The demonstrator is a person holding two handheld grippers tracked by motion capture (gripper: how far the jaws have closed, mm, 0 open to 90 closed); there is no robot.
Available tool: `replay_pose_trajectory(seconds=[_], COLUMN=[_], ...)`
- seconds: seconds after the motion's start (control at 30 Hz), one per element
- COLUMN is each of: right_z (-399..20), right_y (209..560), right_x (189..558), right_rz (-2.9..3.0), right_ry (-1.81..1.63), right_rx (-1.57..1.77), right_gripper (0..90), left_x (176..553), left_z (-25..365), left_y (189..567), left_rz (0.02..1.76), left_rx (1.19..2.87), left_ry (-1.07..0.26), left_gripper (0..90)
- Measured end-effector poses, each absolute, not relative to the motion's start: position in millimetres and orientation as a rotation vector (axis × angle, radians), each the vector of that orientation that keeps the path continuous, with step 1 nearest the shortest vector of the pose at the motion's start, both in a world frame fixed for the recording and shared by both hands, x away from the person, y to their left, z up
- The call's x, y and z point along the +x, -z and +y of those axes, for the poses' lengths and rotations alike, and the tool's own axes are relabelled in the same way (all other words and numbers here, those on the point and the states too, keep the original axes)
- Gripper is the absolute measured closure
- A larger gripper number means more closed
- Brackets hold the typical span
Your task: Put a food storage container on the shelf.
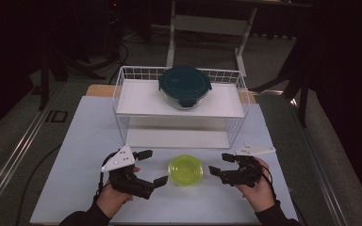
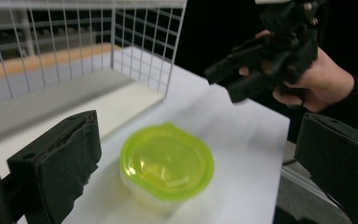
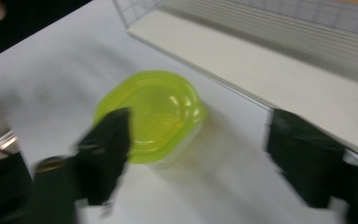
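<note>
**Lime-green container on the table between 2 spread grippers**

A small container with a lime-green lid (image 1: pixel 185 169) sits upright on the white table (image 1: pixel 80 155), near the front edge and just in front of a white wire rack (image 1: pixel 122 94). Nothing touches it.

The left gripper (image 1: pixel 152 167) hovers just to its left, jaws spread wide with nothing between them. In the left gripper view the container (image 2: pixel 167 163) lies on the table ahead, between the 2 black jaws but below them and clear of both.

The right gripper (image 1: pixel 221 164) hovers just to its right, held in the person's right hand (image 1: pixel 257 190). Its jaws are also spread, with nothing pinched. In the right gripper view, which is blurred, the container (image 3: pixel 158 112) lies past the left-side jaw.

On the rack's upper shelf (image 1: pixel 141 101) stands a round glass container with a dark teal lid (image 1: pixel 185 86), well apart from the green one.
</note>
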State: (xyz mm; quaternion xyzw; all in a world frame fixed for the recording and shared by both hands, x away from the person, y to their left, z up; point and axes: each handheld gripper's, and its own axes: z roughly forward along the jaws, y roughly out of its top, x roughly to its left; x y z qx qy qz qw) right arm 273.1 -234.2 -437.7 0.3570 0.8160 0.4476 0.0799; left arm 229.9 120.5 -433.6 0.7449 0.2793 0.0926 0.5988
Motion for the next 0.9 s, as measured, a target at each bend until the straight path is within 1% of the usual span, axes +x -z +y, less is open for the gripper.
replay_pose_trajectory(seconds=[0.13,0.3,0.37,0.5,0.67,0.9], right_z=[-234,-232,-232,-233,-230,-223], right_y=[433,429,429,429,435,447], right_x=[273,276,278,282,287,293], right_rz=[2.448,2.44,2.433,2.414,2.447,2.472], right_ry=[-1.398,-1.42,-1.434,-1.44,-1.438,-1.403], right_rx=[1.041,1.035,1.04,1.047,1.09,1.229], right_gripper=[14.1,15.3,16.4,16.4,13.9,10.9], left_x=[234,247,253,259,267,274], left_z=[112,105,103,98,95,94], left_y=[429,428,429,432,441,454], left_rz=[0.634,0.676,0.703,0.724,0.779,0.849], left_rx=[1.761,1.817,1.817,1.831,1.859,1.879], left_ry=[-0.228,-0.177,-0.134,-0.12,-0.058,-0.013], left_gripper=[0.1,0.0,0.0,0.0,0.1,0.1])
